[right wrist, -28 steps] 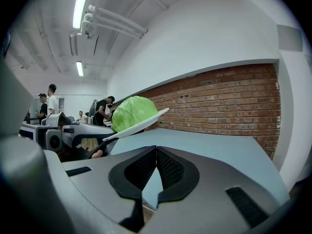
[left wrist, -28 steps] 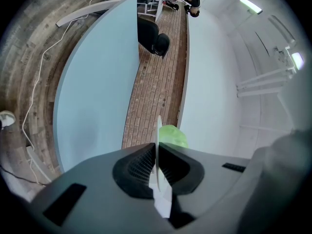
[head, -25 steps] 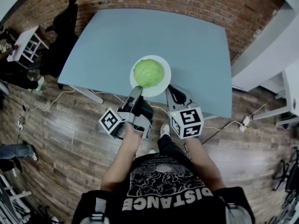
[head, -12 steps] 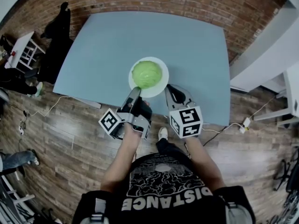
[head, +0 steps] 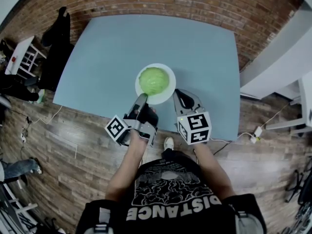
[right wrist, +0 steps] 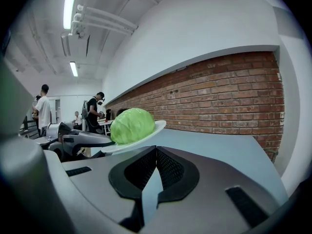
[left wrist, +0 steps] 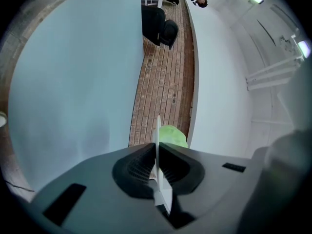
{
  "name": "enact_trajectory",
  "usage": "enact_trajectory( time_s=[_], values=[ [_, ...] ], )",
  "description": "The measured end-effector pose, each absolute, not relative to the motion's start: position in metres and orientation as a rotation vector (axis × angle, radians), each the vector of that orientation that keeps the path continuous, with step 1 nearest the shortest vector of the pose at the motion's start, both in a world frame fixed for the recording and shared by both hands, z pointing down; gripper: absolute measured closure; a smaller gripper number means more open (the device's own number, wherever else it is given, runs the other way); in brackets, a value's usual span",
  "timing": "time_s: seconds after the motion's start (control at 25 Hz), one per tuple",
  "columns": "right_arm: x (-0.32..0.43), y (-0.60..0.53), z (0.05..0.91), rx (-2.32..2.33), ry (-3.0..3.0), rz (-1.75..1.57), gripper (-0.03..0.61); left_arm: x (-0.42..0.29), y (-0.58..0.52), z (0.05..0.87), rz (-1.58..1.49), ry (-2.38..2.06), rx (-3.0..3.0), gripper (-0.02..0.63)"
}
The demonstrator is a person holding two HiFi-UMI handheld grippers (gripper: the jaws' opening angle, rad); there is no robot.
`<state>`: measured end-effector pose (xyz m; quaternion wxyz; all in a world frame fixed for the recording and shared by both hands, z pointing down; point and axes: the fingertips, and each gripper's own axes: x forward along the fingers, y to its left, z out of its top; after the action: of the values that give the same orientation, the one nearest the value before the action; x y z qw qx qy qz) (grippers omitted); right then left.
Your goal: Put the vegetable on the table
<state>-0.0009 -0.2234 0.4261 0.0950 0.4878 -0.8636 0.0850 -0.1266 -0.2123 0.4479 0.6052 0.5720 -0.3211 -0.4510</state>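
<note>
Evidently the left gripper [head: 142, 97] pinches the plate [head: 171, 89] by its rim to carry the cabbage [head: 154, 80]. Beside it, the right gripper [head: 179, 95] is closed and empty

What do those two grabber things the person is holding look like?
Both are dark grey and black. The left gripper and right gripper each end in two ribbed black jaws and carry a white cube printed with black square markers. The person wears a black short-sleeved T-shirt with white print.
</note>
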Motion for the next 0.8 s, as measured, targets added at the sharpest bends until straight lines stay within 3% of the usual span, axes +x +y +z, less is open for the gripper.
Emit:
enact_trajectory(
  time_s=[0.8],
  values=[
    [0.019, -0.265, 0.447, 1.409, -2.570, 0.278, 0.569, -0.113, -0.248, 0.500, -1.001, -0.823, 1.330, 0.598]
  ],
)
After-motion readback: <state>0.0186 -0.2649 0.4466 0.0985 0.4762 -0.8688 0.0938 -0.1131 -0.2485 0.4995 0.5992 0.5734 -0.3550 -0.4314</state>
